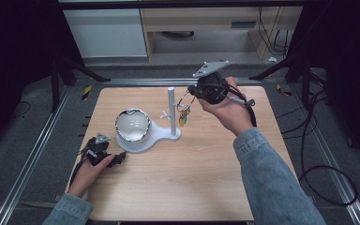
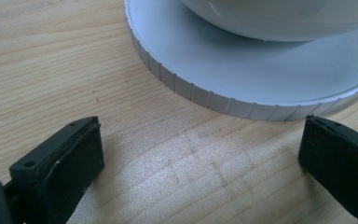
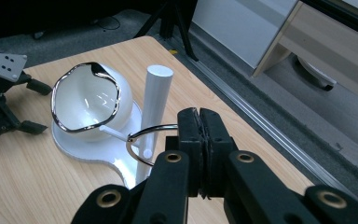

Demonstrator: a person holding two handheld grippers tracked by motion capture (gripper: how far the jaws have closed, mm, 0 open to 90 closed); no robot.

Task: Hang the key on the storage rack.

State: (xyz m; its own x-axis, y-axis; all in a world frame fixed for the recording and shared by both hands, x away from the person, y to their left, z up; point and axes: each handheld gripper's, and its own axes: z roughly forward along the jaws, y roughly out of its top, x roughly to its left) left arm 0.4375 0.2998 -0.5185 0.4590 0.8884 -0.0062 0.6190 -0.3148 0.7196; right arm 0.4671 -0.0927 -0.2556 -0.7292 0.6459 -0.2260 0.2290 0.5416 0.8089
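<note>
Right gripper view: your right gripper clamped shut on key ring, ring just beside white post, side peg poking toward loop. Left gripper gapes empty by stand base.

A light wooden table with a visible grain carries the scene, its square top standing on grey floor between metal rails. Directly on it lies a white stand base, flat and rounded with a ribbed edge, sitting left of the table's middle. A white bowl with a wavy chrome rim sits on the wide part of the base, and a white post rises upright from its narrower end. The left gripper rests on the tabletop just beside the base, its jaws spread apart.
</note>
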